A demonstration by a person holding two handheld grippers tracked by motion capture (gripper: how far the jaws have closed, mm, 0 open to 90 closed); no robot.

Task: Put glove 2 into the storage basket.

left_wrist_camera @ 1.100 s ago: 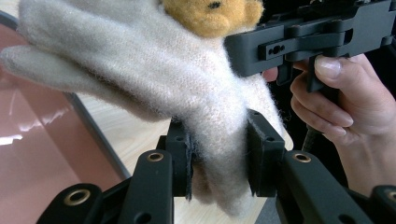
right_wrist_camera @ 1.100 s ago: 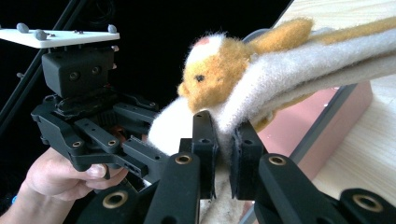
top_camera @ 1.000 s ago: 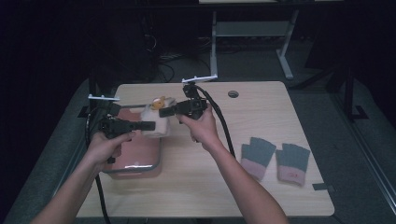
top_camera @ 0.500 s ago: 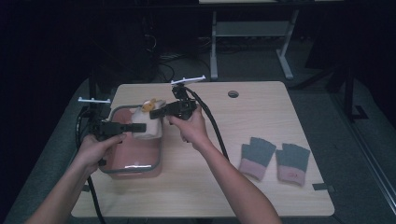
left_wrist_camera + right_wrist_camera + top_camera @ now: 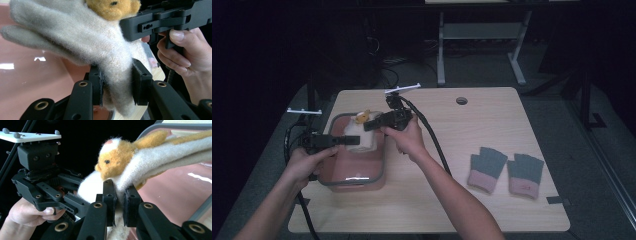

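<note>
The left gripper [image 5: 117, 83] has its jaws clamped on the cuff end of a fuzzy cream glove [image 5: 82, 42], the wool bunched between the two black pads. The right gripper [image 5: 119, 200] pinches the same glove close to an orange animal face [image 5: 113, 157] sewn on it, its jaws nearly together on a thin fold. In the high view, the left gripper [image 5: 353, 140] and the right gripper [image 5: 368, 125] meet at the glove [image 5: 362, 134], which hangs between them just above a pink tub [image 5: 354, 170] with a grey rim; the glove's fingers stretch out over the tub's inside. The tub sits at the left side of a light wooden table [image 5: 462, 125]. A hand holds each gripper from below, with black cables trailing off toward the table's near edge. Well apart, on the right side of the table, a pair of grey gloves with pink cuffs [image 5: 507, 171] lies flat, side by side.
</note>
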